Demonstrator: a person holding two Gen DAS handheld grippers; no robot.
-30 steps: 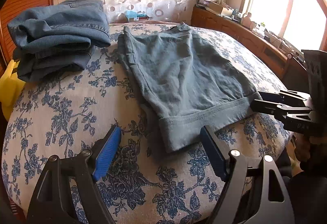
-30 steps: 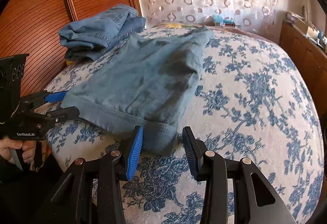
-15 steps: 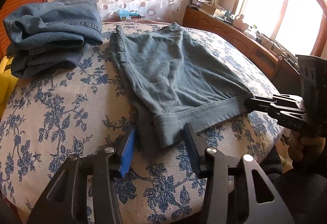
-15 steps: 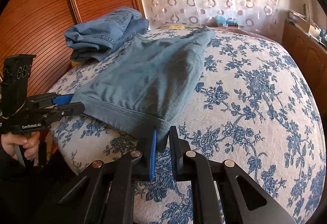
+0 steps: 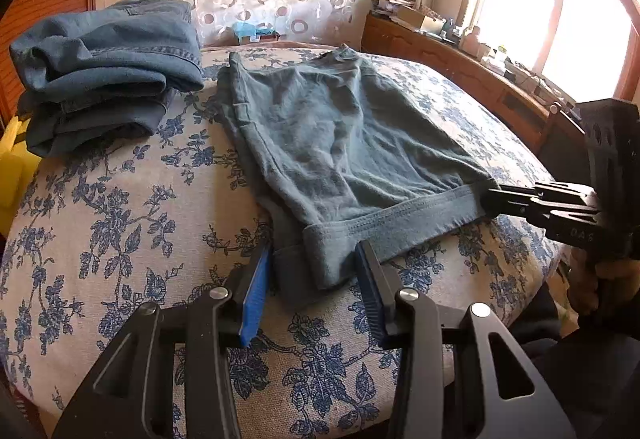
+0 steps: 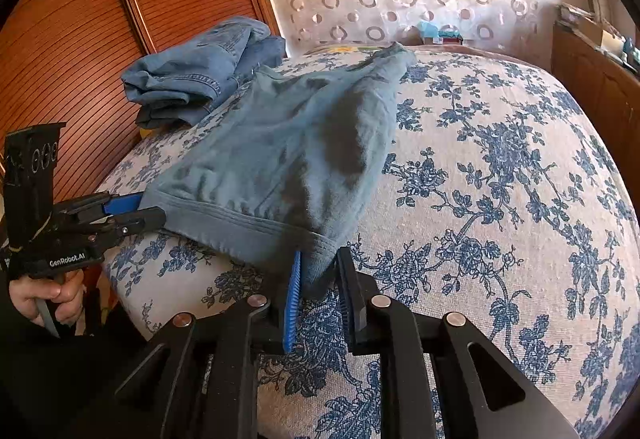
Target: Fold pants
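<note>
Grey-blue pants (image 5: 340,155) lie flat across the middle of the floral bedspread (image 5: 120,207), waistband toward the lower edge of the frame. My left tongs (image 5: 314,279) straddle the waistband's near corner, pads parted, cloth between them but not pinched. My right tongs (image 6: 318,291) sit at the other corner, bottom centre of their own view (gap narrow, fabric between the pads; whether it is truly gripped I cannot tell). Folded jeans (image 5: 104,67) rest upper left, apart from the pants.
</note>
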